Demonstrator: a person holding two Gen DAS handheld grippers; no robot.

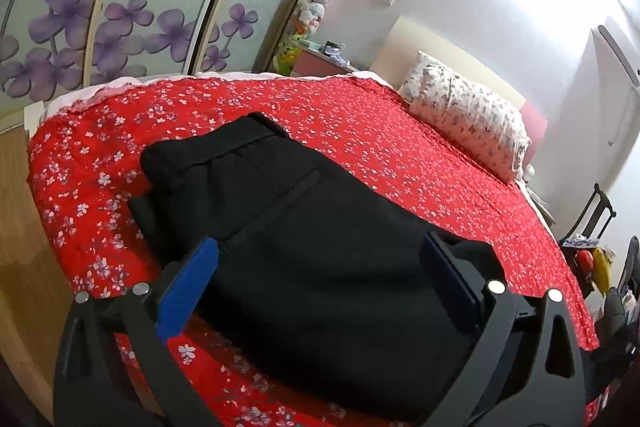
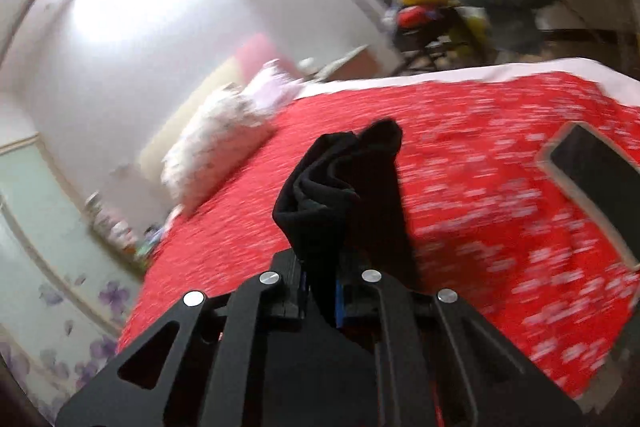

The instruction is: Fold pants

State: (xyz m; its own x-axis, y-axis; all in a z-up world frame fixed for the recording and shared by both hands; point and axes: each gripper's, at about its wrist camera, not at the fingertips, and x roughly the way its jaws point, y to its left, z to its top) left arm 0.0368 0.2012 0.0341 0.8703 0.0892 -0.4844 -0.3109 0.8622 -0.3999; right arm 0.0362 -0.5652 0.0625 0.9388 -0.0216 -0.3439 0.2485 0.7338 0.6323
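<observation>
My right tongs [image 2: 320,291] were clamped on the black pants [image 2: 340,187], lifting a bunched end to fold it over. My left tongs [image 1: 320,259] stood apart above the pants on the bed [image 1: 360,115], gripping nothing.

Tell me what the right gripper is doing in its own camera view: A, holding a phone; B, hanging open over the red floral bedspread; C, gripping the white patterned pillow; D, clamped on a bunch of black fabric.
D: the right gripper has its jaws closed on a bunched fold of the black fabric pants, raised above the red floral bedspread.
</observation>
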